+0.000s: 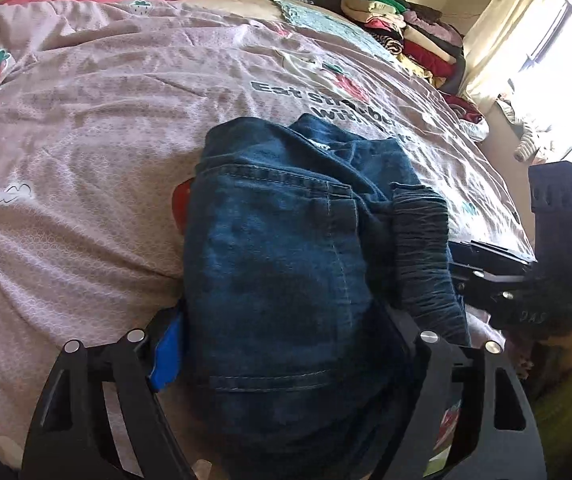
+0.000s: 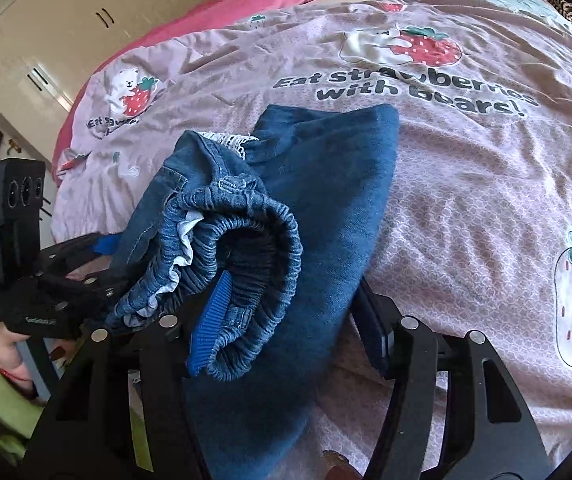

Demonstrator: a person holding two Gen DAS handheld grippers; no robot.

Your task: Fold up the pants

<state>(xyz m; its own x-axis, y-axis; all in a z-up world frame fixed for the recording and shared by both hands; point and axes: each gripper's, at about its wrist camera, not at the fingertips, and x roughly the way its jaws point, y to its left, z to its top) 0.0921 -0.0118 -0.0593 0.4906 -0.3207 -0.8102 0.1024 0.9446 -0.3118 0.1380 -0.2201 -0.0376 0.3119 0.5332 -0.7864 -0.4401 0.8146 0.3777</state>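
1. Two grippers work one garment. Left gripper (image 1: 286,344): jaws spread wide, w/ the folded pants (image 1: 286,248) bulging up between them. Blue pad of one finger (image 1: 168,354) lies against the denim's left edge; the other finger is hidden under cloth, so true clamping can't be confirmed.
2. Right gripper (image 2: 286,320): jaws also wide, straddling the pants (image 2: 317,208). Blue ribbed pad (image 2: 210,320) sits inside the elastic waistband (image 2: 246,224); whether it pinches or just props the cloth, can't tell.
3. Pants location: near edge of the bed, on the pink strawberry-print cover (image 2: 465,184), bunched into a thick bundle w/ legs doubled under and waistband curled open toward the right cam.
4. Risk (judgement): bundle looks loose, not flat. If either tool lets go unevenly, the waistband may spring open and the fold slump. Dragging could also rumple the cover beneath and skew the stack.
5. Risk: the two tools sit close, approx. touching range; the right tool's body (image 1: 557,240) shows just beside the denim in the left view, so a crossing move could knock them together.
6. Hidden/unclear: pant hems, most of the underside, and both far fingertips are buried in cloth. White lace trim (image 2: 226,138) peeks out; its source is unclear.
7. Far field: clothes pile (image 1: 405,36) at the bed's far side; window glare washes out detail.
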